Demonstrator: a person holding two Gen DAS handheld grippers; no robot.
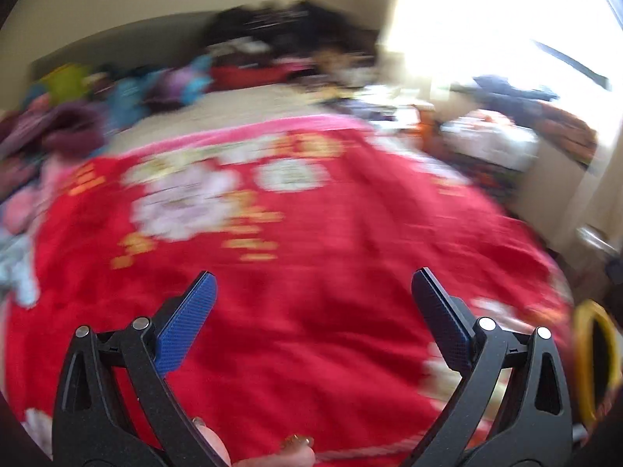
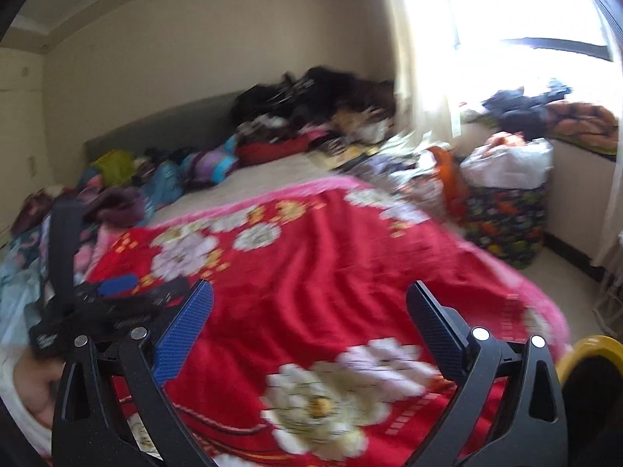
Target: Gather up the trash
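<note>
Left gripper (image 1: 313, 278) hung over near part of red blanket (image 1: 311, 233), fingers spread wide, nothing between; likely ready for grab. Right gripper (image 2: 309, 292) same, fingers wide, empty. Yellow bin (image 2: 588, 354) sat near right beside bed, probably for trash. No trash could be told on blanket; views blurred. Far: clothes pile (image 2: 311, 116) by headboard, full bag (image 2: 506, 210) far right under window.
</note>
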